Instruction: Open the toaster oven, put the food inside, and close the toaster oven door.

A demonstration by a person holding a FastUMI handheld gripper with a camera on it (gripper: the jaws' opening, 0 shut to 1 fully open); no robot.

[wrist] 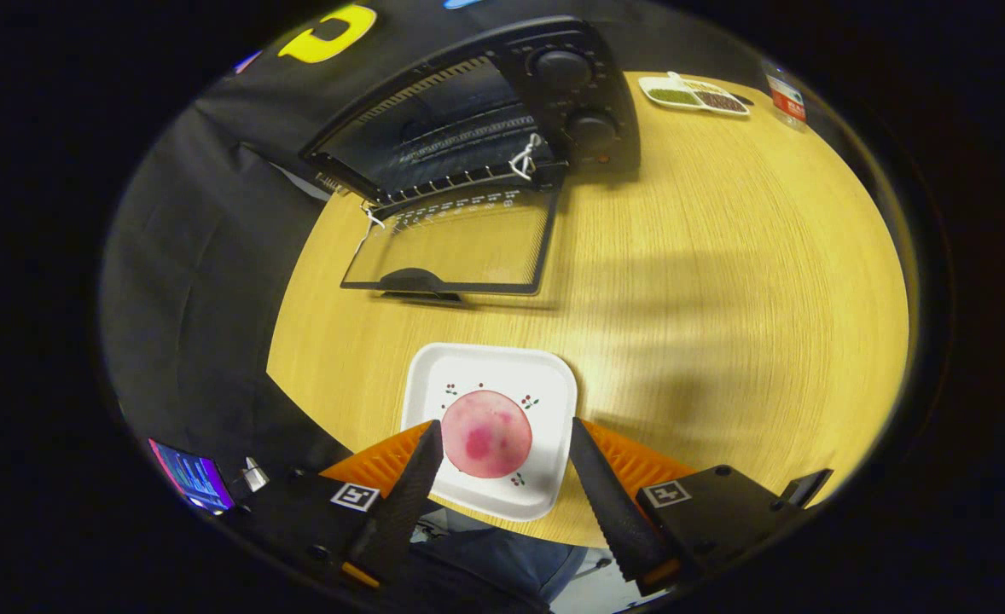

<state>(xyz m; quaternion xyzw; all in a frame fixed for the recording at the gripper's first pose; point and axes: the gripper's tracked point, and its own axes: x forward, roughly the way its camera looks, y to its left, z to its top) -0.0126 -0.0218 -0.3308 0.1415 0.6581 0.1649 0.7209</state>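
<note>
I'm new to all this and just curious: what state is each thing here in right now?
Toaster oven: open, nothing visible on its rack.
Oven door: folded down flat over the table.
Plate: on the table, holding the food.
Food: on the plate, between the fingers, not gripped.
Gripper: open, fingers either side of the plate.
Divided dish: filled.

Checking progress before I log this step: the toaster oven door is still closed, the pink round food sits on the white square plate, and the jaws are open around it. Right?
Not quite: the toaster oven door is already open, folded down flat toward the table, as the gripper view shows. The rest holds: the pink round food sits on the white square plate, and the gripper has its jaws open on either side of it.
</note>
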